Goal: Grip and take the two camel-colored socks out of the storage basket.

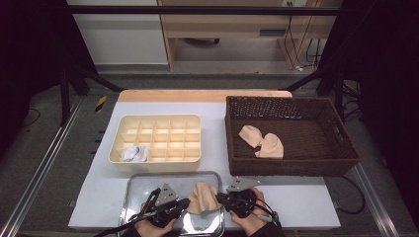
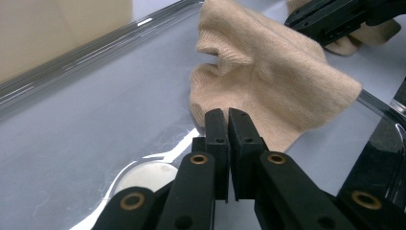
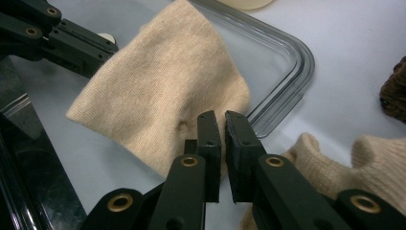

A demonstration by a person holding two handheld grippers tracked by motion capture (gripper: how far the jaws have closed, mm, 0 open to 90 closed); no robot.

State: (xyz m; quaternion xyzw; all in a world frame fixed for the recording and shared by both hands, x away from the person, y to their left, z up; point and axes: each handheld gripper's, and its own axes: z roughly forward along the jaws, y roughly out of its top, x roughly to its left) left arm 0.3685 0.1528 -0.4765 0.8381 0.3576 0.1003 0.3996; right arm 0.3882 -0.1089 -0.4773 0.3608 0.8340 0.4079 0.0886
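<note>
Sock (image 2: 268, 81) edges pinched, both jaws closed, lower part hidden

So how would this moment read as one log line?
left hand-held gripper: shut on sock | right hand-held gripper: shut on sock | sock: over tray

Beige sock (image 1: 202, 197), cream organiser (image 1: 157, 143), dark brown basket (image 1: 291, 106).
</note>
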